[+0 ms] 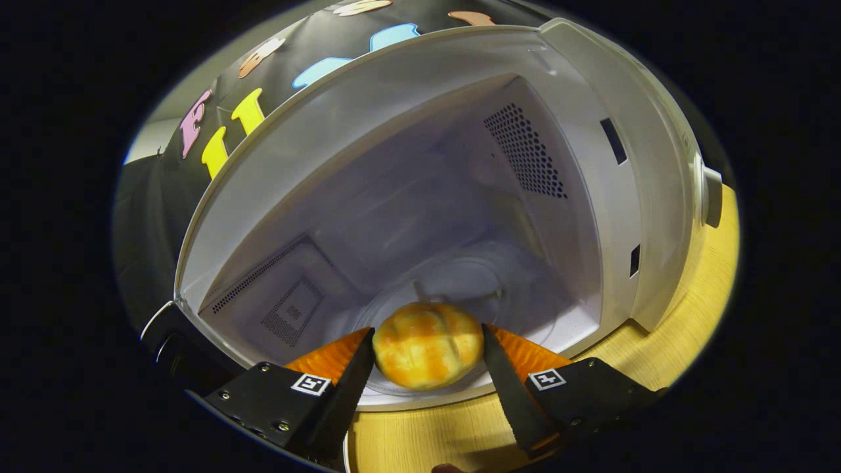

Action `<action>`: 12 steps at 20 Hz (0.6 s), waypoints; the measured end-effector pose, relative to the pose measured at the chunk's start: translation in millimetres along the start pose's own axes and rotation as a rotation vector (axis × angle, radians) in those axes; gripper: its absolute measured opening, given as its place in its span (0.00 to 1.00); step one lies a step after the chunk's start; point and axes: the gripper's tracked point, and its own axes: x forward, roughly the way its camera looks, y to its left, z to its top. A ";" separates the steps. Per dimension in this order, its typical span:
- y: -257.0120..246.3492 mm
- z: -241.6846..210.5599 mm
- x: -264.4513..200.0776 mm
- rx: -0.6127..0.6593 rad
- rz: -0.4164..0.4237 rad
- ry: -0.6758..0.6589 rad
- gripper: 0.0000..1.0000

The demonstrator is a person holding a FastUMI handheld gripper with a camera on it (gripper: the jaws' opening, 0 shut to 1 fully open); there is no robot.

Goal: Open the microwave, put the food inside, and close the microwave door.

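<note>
Clamped between both fingers (360, 368) of the gripper (428, 351), a golden, score-topped bread roll (428, 345) at the mouth of the open microwave (407, 217), just above the front lip of its floor. Pressed against the roll's two sides, the fingers, grasping it firmly. Seen beyond the roll, the round glass turntable (499, 289) on the oven's pale floor, with bare white cavity walls rising around it. Marked by a dark perforated vent panel (525, 154), one inner side wall; marked by a second perforated patch (292, 309), the opposite wall. Visible on the front frame, two dark latch slots (613, 141), and beside them a white knob (711, 197) on the outer panel. Set on a light wooden table (690, 328), the microwave, against the booth's black cloth wall (197, 184).
</note>
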 end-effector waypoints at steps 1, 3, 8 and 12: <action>4.3 0.7 -1.4 -0.016 0.022 -0.008 0.94; 7.6 -2.8 -4.8 -0.074 0.034 -0.012 0.94; 6.2 -12.3 -7.0 -0.142 0.020 -0.003 0.94; 14.3 -1.6 -11.6 -0.185 0.031 -0.056 0.95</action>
